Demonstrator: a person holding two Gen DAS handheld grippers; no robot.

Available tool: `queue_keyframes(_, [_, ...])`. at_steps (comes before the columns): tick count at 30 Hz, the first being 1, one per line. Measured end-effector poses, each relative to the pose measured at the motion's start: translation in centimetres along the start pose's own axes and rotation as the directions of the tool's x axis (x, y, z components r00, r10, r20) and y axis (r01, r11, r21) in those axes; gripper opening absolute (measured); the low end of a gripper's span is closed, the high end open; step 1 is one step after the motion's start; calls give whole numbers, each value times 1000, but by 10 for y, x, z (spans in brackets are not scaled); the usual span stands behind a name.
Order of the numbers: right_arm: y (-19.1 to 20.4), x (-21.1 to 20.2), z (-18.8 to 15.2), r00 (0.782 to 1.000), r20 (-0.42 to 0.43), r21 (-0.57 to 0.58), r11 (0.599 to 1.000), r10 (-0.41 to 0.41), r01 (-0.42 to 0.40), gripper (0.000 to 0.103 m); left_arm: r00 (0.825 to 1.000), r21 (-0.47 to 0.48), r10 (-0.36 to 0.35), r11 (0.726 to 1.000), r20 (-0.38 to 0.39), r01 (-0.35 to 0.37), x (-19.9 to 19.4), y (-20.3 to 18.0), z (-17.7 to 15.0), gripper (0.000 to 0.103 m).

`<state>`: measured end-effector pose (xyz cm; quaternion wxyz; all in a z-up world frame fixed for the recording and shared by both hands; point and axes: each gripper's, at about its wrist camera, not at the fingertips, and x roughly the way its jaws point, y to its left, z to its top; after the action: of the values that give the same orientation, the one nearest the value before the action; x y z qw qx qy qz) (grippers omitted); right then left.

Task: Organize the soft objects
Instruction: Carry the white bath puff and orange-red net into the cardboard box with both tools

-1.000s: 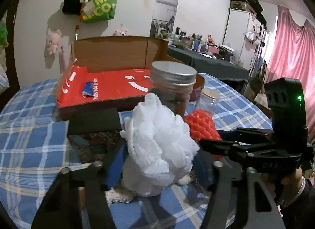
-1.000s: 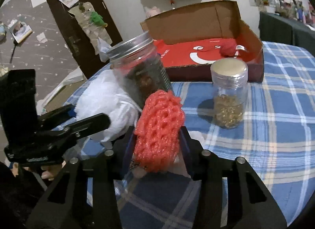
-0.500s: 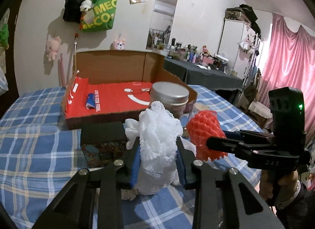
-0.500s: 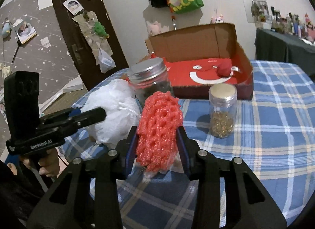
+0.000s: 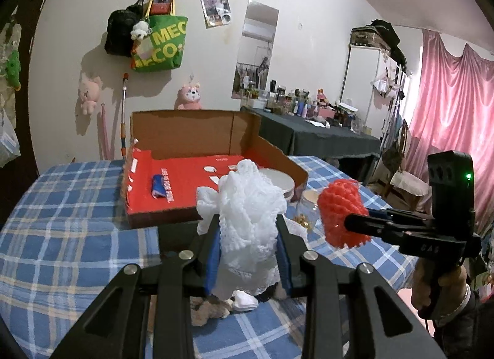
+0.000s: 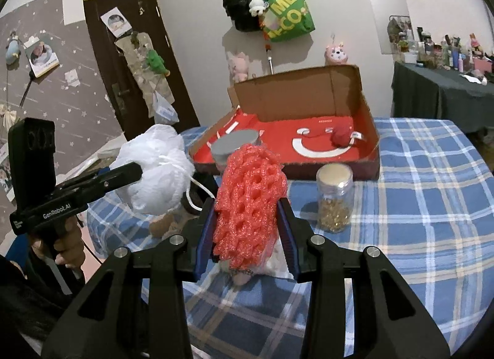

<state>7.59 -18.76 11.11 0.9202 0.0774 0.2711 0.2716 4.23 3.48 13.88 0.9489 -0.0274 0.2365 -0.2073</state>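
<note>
My left gripper is shut on a white mesh bath puff and holds it above the blue plaid table; the puff also shows in the right wrist view. My right gripper is shut on a red foam net, held level beside the puff; it also shows in the left wrist view. An open cardboard box with a red floor lies behind them, holding a blue item and a red soft item.
A large metal-lidded jar stands in front of the box. A small glass jar of golden bits stands to its right. Small soft bits lie on the cloth under the grippers. A dark side table stands behind.
Both grippers have risen from the table with the white puff and the red net in them. The jars now sit lower and farther in view.
</note>
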Motion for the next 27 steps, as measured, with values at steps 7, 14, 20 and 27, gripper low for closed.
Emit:
queue_keyframes(7, [-3,-10,19,999,43,-6,1000,-8,8,37,999,7,22,1000,32,-22,-7,7,16,33])
queue_keyframes(14, [-7,-16,43,996,86,-20,1000,-18,20,37,998,15,32,999,63,-33,-7,12,37,33])
queue_keyframes(20, [-12,-15,59,994,105,-29,999,-26,29,37,996,34,36,999,85,-39,-5,12,51,33])
queue_keyframes(27, [-23,-5,70,994,99,-28,999,-40,42,37,996,38,61,997,69,-64,7,22,58,33])
